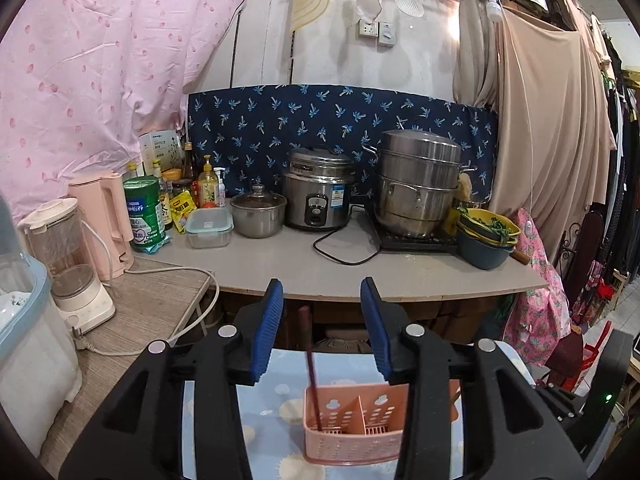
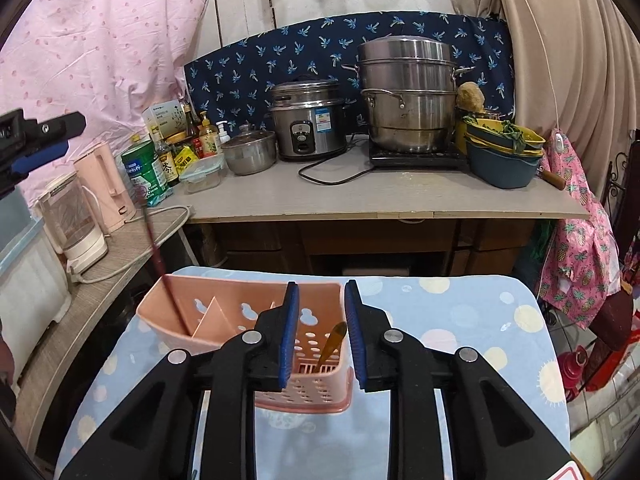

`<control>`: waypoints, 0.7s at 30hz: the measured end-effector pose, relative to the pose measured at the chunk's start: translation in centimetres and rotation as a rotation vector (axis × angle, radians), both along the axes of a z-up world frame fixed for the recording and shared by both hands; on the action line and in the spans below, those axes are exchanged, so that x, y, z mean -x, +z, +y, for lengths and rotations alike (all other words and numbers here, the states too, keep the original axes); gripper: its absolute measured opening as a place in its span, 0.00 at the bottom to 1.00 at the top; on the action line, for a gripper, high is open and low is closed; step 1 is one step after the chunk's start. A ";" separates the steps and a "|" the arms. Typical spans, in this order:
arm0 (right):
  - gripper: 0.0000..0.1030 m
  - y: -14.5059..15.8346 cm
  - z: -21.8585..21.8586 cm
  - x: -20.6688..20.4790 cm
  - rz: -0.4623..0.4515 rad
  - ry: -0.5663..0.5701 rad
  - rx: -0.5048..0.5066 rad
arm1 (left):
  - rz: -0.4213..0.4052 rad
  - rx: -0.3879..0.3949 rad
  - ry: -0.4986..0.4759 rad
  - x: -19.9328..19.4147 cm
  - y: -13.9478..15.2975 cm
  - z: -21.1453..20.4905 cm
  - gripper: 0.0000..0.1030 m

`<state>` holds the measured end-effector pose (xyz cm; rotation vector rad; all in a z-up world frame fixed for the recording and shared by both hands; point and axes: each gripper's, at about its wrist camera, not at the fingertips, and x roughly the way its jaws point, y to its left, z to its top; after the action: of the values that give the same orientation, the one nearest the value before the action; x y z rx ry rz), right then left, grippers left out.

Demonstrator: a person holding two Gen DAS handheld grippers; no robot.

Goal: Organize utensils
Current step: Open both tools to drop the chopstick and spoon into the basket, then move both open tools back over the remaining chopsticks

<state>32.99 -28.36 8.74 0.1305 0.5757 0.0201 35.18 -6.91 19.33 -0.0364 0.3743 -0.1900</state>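
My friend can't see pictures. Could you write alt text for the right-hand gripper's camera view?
The right gripper hangs open over a pink utensil basket on a blue dotted cloth; the basket holds a dark red chopstick and a yellowish utensil. Behind, a counter carries a rice cooker and steamer pots.

1. Green tin on the worktop: its blue band carries white lettering, too small and blurred to read in either view.
2. Dark sauce bottle beside the tin: the white label shows large black Chinese characters, which cannot be made out with certainty.
3. Yellow packet near the bottles: bold black Chinese characters, not legible.
4. White carton at the back: a small line of print at the top, unreadable.
5. Rice cooker: a blue and white sticker on the front, its text too small to read.
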 end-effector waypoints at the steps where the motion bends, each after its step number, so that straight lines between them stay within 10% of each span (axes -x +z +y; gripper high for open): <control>1: 0.23 0.2 0.1 0.5 -0.003 -0.001 0.002 | 0.003 0.002 0.001 0.3 -0.1 0.1 0.37; 21: 0.32 -1.3 1.8 15.6 0.053 -0.002 -0.027 | 0.179 -0.035 -0.005 12.9 -7.7 4.0 0.38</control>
<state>17.44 -26.57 7.40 0.1587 0.6284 0.0224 22.26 -2.89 11.61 -0.0184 0.5561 -0.1854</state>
